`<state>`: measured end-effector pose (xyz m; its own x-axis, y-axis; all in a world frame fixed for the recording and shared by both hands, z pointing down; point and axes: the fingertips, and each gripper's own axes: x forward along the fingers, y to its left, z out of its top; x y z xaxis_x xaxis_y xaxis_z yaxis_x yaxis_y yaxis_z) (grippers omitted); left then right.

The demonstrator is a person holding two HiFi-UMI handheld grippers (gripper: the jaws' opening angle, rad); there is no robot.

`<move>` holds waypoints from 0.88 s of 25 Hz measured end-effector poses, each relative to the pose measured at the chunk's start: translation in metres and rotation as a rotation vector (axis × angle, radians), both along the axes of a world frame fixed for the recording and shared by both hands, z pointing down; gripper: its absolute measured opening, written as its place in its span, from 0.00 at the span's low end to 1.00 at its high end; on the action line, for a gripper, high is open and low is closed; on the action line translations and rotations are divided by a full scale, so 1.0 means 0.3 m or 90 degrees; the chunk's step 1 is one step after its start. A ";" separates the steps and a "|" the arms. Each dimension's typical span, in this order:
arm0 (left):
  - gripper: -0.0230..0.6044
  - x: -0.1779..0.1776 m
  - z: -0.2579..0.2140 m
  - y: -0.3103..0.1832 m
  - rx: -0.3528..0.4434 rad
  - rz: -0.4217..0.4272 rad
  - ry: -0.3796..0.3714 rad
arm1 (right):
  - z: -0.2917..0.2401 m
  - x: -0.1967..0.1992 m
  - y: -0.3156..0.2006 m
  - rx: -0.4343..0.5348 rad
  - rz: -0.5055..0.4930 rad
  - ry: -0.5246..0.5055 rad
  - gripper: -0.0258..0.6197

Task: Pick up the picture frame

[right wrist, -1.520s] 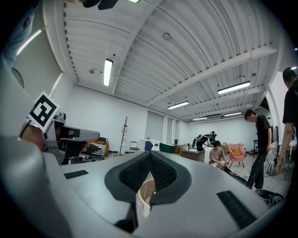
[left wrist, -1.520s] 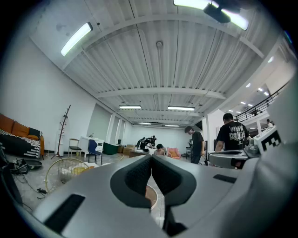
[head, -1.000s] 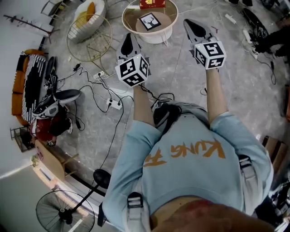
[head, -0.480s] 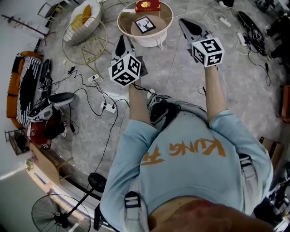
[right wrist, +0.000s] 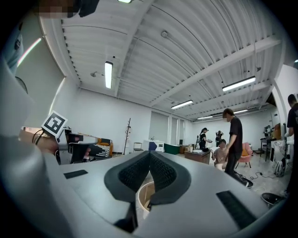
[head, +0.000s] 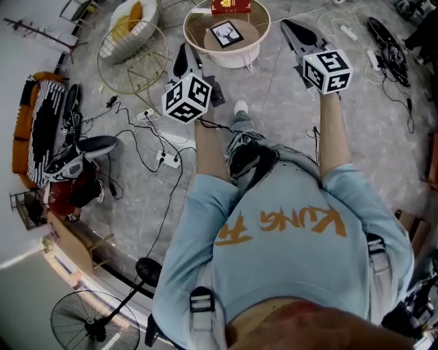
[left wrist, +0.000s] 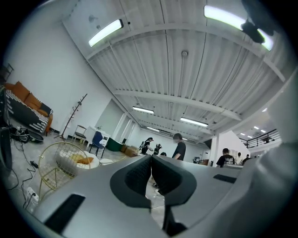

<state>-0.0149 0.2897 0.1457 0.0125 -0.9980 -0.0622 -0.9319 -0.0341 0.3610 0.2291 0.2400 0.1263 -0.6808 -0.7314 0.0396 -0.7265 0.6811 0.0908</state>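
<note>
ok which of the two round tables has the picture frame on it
The white table with the wooden top: the picture frame lies on it. The gold wire table beside it holds none.

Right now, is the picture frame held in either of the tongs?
No, the picture frame lies on the round table, clear of the left tongs and right tongs.

clear: above round table [head: 233, 58] | blocked: red box [head: 230, 7] at back, wire basket [head: 140, 68] left
</note>
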 end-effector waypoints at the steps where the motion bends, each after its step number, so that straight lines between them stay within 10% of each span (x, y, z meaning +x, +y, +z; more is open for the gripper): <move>1: 0.07 -0.016 0.001 -0.019 0.002 -0.003 -0.002 | -0.001 0.002 -0.023 0.000 0.006 -0.006 0.04; 10: 0.07 -0.128 0.063 -0.305 0.011 0.024 0.037 | 0.039 -0.096 -0.333 -0.016 0.026 -0.014 0.04; 22: 0.07 -0.250 0.384 -0.881 -0.118 0.035 0.112 | 0.244 -0.245 -0.861 -0.118 0.050 0.041 0.04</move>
<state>-0.0899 0.0254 0.2608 0.0726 -0.9907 0.1151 -0.8527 -0.0018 0.5224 0.1556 -0.0182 0.1994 -0.6131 -0.7588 0.2197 -0.7752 0.6315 0.0179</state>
